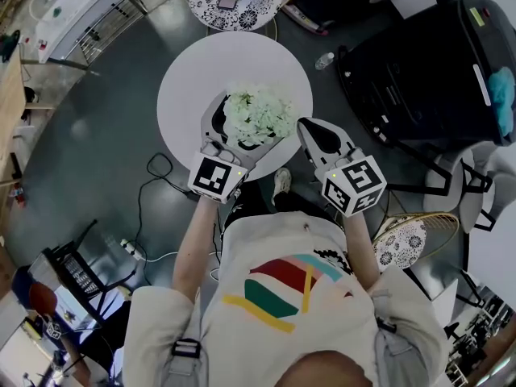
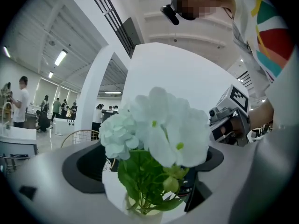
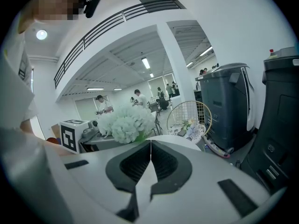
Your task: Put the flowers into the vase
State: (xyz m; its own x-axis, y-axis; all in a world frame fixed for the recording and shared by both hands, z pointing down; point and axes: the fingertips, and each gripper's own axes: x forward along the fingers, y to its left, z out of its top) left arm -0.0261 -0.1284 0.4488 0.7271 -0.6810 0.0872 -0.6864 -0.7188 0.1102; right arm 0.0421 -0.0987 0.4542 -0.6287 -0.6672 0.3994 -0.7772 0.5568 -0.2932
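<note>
Table (image 1: 193, 79) bare beyond flowers (image 1: 258, 115); black bins (image 1: 427, 71) crowd R side.

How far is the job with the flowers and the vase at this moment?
Mostly done, it seems: in the left gripper view the flowers stand upright, stems running into the mouth of a clear vase. In hand: the left gripper has its jaws apart around the leaves, not pressing them; the right gripper is shut and empty. Left: draw the left gripper away.

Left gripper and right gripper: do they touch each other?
Apart. The head view shows left gripper and right gripper on opposite sides of the white flowers, with a gap between their marker cubes.
</note>
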